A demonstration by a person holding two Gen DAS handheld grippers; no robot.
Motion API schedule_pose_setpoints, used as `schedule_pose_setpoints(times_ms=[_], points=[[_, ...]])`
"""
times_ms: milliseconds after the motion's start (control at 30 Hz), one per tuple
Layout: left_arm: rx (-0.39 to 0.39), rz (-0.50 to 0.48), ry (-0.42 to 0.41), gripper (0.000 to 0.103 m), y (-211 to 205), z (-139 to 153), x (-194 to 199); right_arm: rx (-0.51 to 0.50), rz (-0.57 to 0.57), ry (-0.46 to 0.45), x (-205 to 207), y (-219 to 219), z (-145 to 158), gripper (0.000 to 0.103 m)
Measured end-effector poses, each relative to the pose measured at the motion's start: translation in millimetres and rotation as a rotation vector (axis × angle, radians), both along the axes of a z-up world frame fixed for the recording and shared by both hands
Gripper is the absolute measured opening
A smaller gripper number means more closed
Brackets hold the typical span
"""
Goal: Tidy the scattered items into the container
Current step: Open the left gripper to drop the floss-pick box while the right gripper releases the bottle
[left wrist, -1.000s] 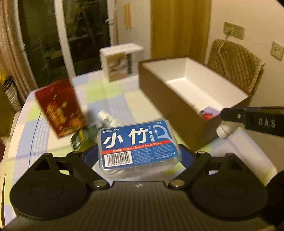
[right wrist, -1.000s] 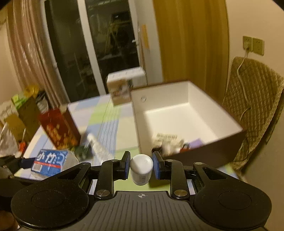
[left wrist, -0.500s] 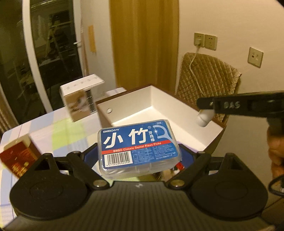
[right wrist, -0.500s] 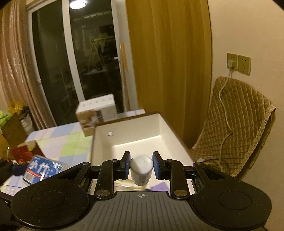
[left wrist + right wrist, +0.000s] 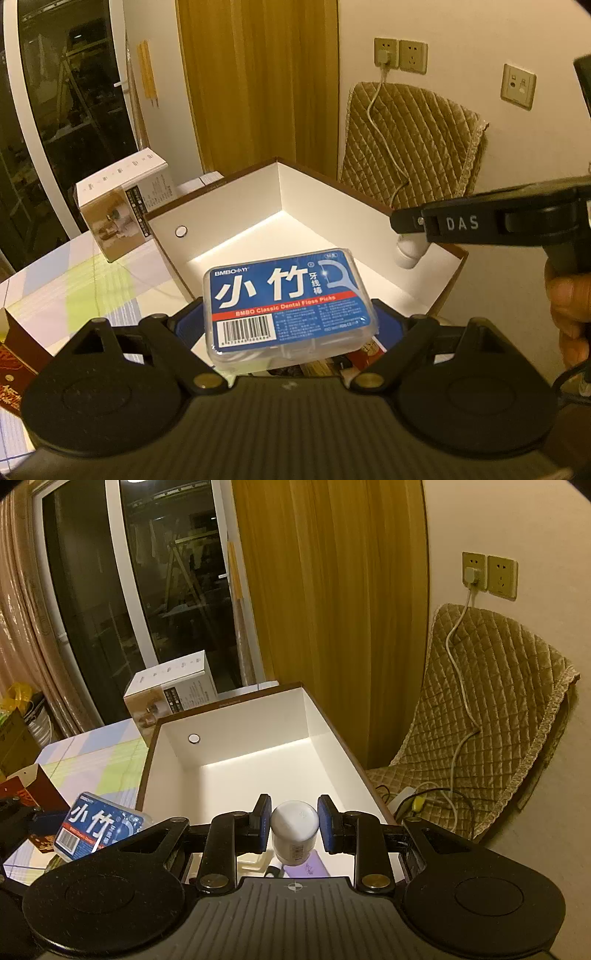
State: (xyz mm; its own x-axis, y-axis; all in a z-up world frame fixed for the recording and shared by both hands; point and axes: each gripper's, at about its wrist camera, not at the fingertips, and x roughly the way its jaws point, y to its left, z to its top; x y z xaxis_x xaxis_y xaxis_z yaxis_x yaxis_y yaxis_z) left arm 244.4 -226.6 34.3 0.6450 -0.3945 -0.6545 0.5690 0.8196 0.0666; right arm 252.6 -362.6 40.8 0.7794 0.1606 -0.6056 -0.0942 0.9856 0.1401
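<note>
One checked tablecloth (image 5: 92, 280) beneath white-lined container (image 5: 236, 775), curtain (image 5: 332, 590) behind.

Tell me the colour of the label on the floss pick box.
Blue with white characters and a red stripe on the floss pick box; clearest in the left wrist view.

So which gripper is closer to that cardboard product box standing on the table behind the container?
Left. The left gripper, holding the floss pick pack, is on the product box's side of the container; the right gripper, holding the white bottle, is farther across.
</note>
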Motion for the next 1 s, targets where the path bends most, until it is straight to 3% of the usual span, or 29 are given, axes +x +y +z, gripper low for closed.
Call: schedule_pose_setpoints(times_ms=[600,1000], points=[[0.008,-0.01,0.016,0.089,-8,-15,13,0.006,-0.012,0.024,15,-6,-13,0.029],[0.002,0.009,-0.022,0.092,4,-9,12,0.013,-0.007,0.033,15,-3,-16,0.029]])
